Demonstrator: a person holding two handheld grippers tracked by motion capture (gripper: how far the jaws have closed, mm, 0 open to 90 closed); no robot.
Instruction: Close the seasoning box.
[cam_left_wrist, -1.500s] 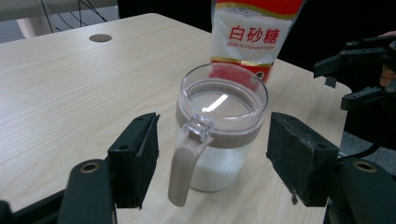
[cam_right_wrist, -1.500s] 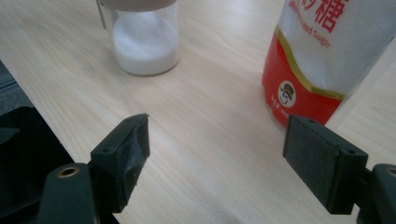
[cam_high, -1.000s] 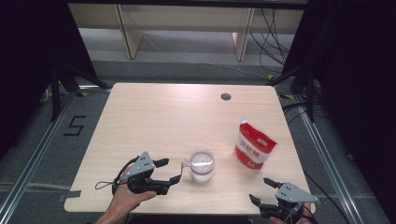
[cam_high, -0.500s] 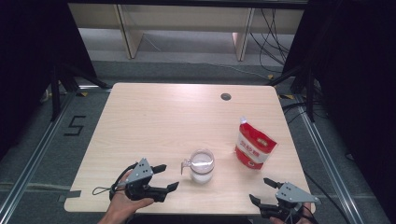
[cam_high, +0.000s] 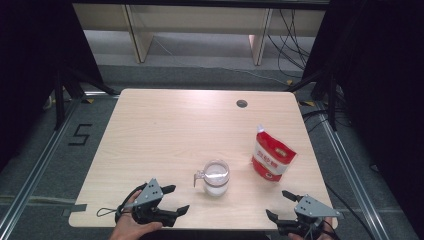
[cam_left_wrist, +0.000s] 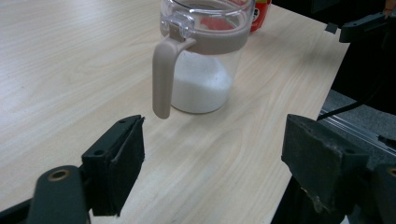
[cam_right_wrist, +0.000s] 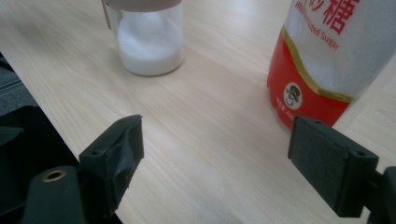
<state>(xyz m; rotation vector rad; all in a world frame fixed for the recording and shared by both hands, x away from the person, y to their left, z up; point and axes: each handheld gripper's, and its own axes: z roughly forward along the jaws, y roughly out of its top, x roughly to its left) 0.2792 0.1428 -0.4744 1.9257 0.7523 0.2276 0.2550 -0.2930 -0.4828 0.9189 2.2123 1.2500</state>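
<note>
Sugar jar, left gripper open nearby

Jar top cut off by upper edge in left claw view; lid likewise in right claw view. Sugar bag cut off at top and right, print partly legible. Right hand mostly below bottom edge in high view.

Clear jar — upright, partly filled white — table's near-middle.
</note>
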